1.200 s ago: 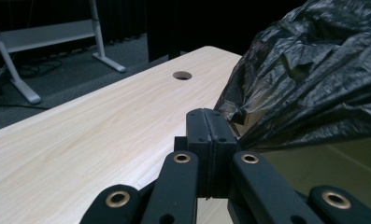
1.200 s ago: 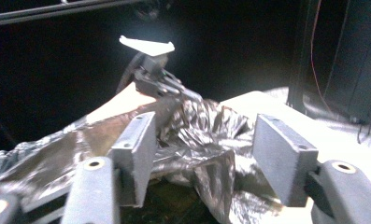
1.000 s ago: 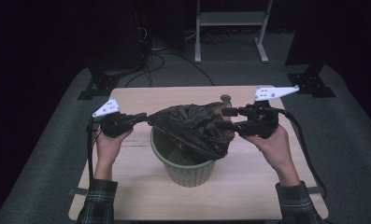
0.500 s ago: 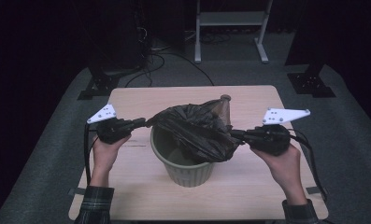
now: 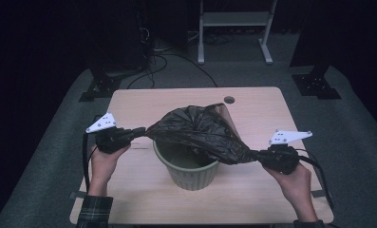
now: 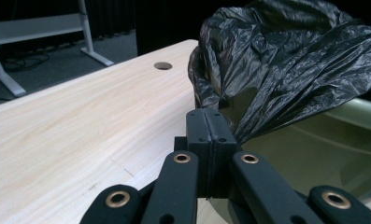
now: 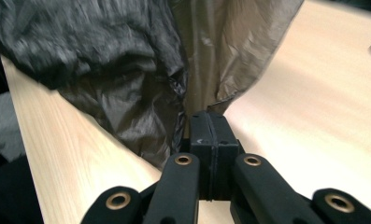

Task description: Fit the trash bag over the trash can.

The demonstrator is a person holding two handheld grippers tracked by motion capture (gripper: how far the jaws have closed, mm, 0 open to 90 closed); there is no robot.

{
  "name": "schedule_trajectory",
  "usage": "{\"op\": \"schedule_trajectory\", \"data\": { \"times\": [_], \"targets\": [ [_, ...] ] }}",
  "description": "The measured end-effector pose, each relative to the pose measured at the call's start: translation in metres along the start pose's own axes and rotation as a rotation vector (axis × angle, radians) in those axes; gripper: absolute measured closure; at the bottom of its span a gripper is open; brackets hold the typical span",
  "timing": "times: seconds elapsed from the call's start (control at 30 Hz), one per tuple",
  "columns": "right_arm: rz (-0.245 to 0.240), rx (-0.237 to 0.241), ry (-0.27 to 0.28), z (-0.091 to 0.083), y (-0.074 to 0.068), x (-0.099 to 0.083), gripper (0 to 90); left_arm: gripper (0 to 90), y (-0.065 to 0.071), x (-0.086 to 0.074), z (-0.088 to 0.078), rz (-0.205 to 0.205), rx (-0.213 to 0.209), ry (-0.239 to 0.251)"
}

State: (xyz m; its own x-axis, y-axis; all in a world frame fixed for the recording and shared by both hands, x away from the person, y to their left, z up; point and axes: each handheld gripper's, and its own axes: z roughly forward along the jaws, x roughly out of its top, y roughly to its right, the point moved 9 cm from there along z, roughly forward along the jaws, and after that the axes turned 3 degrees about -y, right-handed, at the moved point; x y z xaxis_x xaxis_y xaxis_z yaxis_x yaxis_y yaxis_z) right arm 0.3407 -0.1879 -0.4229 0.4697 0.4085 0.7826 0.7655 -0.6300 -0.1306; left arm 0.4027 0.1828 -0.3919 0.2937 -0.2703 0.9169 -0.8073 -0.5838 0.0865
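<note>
the pale wooden table (image 5: 252,104) carried a ribbed green bin (image 5: 188,171) at its middle. over the bin's mouth a crinkled, glossy black bag (image 5: 200,130) stretched left to right, its far edge hooked behind the rim. the left gripper (image 5: 139,131) pinched one bag corner left of the bin; the right gripper (image 5: 258,156), jaws pressed together, pinched the other, lower and right.

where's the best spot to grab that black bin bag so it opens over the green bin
Grip the black bag by its thin rim edges at opposite sides, coming in level from left and right of the green bin. The film bunches into narrow folds there, which flat fingers can pinch. The left gripper and right gripper are shut on such folds, and the bag is stretched between them above the bin.
</note>
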Motion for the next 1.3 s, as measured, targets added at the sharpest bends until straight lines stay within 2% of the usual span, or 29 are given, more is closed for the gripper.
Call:
{"op": "schedule_trajectory", "data": {
  "times": [0.2, 0.27, 0.37, 0.43, 0.5, 0.63, 0.67, 0.73, 0.77, 0.83, 1.03, 1.17, 1.27, 1.3],
  "targets": [
    [-0.015, 0.061, -0.12, 0.032, -0.011, -0.026, 89.9, 89.8, 0.003, -0.005, 0.001, -0.012, -0.018, -0.009],
    [-0.017, 0.082, -0.137, 0.037, -0.016, -0.03, 89.9, 89.8, 0.005, -0.005, 0.001, -0.01, -0.023, -0.011],
    [-0.012, 0.089, -0.154, 0.04, -0.016, -0.032, 88.6, 89.8, 0.006, -0.004, 0.0, -0.008, -0.021, -0.009],
    [-0.012, 0.069, -0.134, 0.036, -0.014, -0.028, 73.9, 89.8, 0.006, -0.004, 0.0, -0.005, -0.022, -0.007],
    [0.003, 0.058, -0.065, 0.024, -0.011, -0.016, 64.9, 89.8, 0.007, -0.003, 0.0, -0.005, -0.028, -0.001],
    [0.008, 0.051, 0.086, -0.01, -0.01, 0.015, 60.8, 89.7, 0.01, 0.0, 0.001, 0.0, -0.036, 0.009],
    [0.006, 0.063, 0.109, -0.016, -0.012, 0.021, 60.7, 89.7, 0.01, 0.0, 0.001, 0.001, -0.036, 0.006],
    [-0.012, 0.097, 0.187, -0.031, -0.019, 0.04, 61.3, 89.7, 0.011, 0.0, 0.002, 0.005, -0.037, 0.004],
    [-0.03, 0.133, 0.216, -0.035, -0.026, 0.049, 61.4, 89.7, 0.011, 0.0, 0.002, 0.005, -0.038, 0.003],
    [-0.047, 0.159, 0.231, -0.035, -0.033, 0.061, 61.6, 89.7, 0.011, 0.0, 0.003, 0.006, -0.04, 0.003],
    [-0.117, 0.178, 0.233, -0.018, -0.045, 0.087, 66.3, 89.7, 0.012, 0.0, 0.003, 0.005, -0.044, 0.008],
    [-0.146, 0.184, 0.2, -0.002, -0.048, 0.098, 67.7, 89.8, 0.012, 0.001, 0.002, 0.006, -0.045, 0.012],
    [-0.157, 0.173, 0.167, 0.009, -0.049, 0.099, 73.5, 89.7, 0.012, 0.001, 0.001, 0.006, -0.045, 0.015],
    [-0.162, 0.176, 0.155, 0.013, -0.049, 0.099, 77.8, 89.7, 0.012, 0.001, 0.001, 0.006, -0.045, 0.015]
  ]
}}
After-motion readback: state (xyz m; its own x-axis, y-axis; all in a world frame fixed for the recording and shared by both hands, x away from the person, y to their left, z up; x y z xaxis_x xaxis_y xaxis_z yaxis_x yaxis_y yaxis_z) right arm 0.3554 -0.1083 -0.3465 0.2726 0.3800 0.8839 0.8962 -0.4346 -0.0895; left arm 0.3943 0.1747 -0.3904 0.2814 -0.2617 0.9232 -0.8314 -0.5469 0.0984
